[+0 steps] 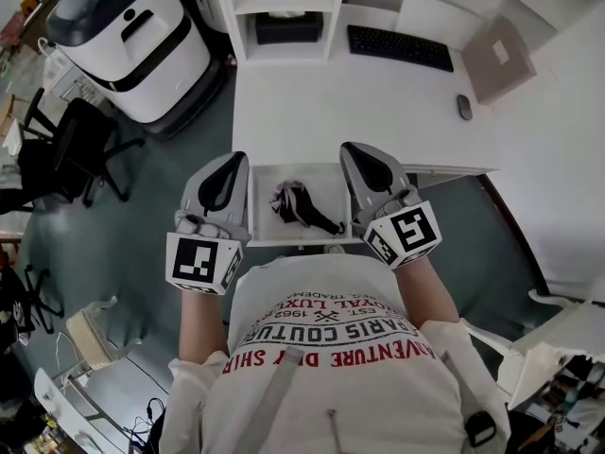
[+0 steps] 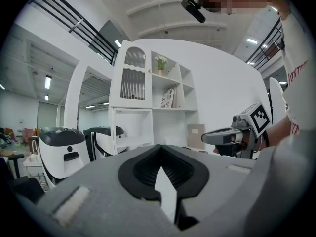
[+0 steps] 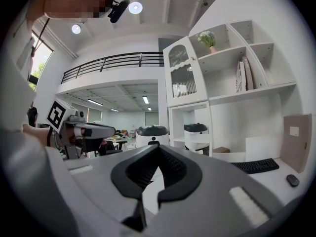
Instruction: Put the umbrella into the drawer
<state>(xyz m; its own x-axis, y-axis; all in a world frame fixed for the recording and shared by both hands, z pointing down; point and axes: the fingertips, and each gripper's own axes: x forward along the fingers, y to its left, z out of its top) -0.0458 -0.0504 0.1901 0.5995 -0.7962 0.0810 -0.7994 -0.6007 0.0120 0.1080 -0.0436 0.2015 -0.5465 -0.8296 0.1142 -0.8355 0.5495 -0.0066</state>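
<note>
The folded dark umbrella [image 1: 298,204] lies inside the open white drawer [image 1: 331,185] under the desk's front edge, handle toward the right. My left gripper [image 1: 236,159] is held level over the drawer's left side, jaws shut and empty. Over the drawer's right side my right gripper [image 1: 352,149] is also shut with nothing in it. Neither touches the umbrella. In the left gripper view the closed tips [image 2: 159,149] point at the shelf unit, with the right gripper [image 2: 222,136] at the side. The right gripper view shows its closed tips [image 3: 158,149] and the left gripper [image 3: 98,130].
The white desk [image 1: 378,112] carries a black keyboard [image 1: 399,45], a mouse [image 1: 464,107] and a brown board [image 1: 498,60]. A black box [image 1: 288,28] sits in a cubby. A white-and-black machine [image 1: 132,36] and a black chair [image 1: 76,149] stand to the left.
</note>
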